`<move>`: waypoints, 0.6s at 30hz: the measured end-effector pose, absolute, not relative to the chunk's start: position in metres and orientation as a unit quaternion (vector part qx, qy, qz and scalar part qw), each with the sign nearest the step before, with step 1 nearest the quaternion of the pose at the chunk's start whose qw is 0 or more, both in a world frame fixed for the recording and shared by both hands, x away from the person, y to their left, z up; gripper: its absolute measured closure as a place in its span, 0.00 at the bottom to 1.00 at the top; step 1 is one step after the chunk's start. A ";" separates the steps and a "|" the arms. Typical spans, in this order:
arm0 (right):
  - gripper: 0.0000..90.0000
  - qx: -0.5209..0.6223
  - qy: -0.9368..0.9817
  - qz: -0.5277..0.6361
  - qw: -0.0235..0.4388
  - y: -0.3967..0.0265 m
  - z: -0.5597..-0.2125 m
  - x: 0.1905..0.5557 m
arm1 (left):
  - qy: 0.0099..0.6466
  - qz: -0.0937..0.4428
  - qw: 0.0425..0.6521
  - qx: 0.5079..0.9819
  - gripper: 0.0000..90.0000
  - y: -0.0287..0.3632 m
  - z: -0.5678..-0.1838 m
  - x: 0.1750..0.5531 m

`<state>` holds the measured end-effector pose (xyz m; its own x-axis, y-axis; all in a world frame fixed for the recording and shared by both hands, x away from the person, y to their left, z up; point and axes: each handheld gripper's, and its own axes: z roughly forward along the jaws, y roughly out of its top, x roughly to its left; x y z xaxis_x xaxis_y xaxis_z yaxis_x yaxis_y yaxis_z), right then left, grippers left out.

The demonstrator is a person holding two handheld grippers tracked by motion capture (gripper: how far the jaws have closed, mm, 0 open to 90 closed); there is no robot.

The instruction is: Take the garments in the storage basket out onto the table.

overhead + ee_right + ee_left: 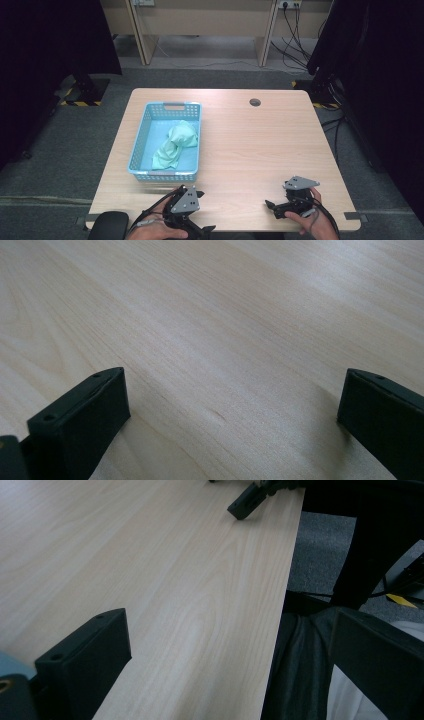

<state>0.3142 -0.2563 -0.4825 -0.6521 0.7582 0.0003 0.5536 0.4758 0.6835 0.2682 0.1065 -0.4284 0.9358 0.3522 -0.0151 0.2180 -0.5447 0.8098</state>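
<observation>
A light blue plastic basket [145,134] stands on the left half of the wooden table [250,145]. A mint-green cloth [174,145] lies crumpled inside it. My left gripper [205,211] is at the front edge just below the basket, pointing right, open, with nothing between its jaws. In the left gripper view, the left gripper [230,630] straddles the table's front edge. My right gripper [272,209] rests low at the front right, pointing left, open and empty. In the right gripper view, the right gripper [235,382] has bare wood between its jaws.
A round cable hole [255,102] sits near the table's far edge. One of the right gripper's fingers [245,502] shows far off in the left gripper view, with the person's dark trousers [300,670] below the table edge. Black curtains and cables flank the table.
</observation>
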 end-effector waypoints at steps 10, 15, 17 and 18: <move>0.00 0.388 0.845 0.334 0.153 -0.256 -0.482 0.314 | 0.167 0.092 0.460 0.867 0.03 0.109 -0.401 0.282; 0.00 0.389 0.845 0.334 0.153 -0.256 -0.482 0.314 | 0.176 0.105 0.459 0.865 0.03 0.113 -0.389 0.288; 0.00 0.389 0.845 0.334 0.153 -0.256 -0.482 0.314 | 0.179 0.110 0.459 0.863 0.03 0.115 -0.385 0.291; 0.00 0.389 0.845 0.334 0.153 -0.256 -0.482 0.314 | 0.182 0.112 0.461 0.862 0.03 0.116 -0.383 0.293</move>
<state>0.3141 -0.2562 -0.4824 -0.6514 0.7588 0.0015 0.5550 0.4751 0.6828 0.2926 0.1162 -0.3827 0.9089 0.4164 0.0247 0.2107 -0.5093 0.8344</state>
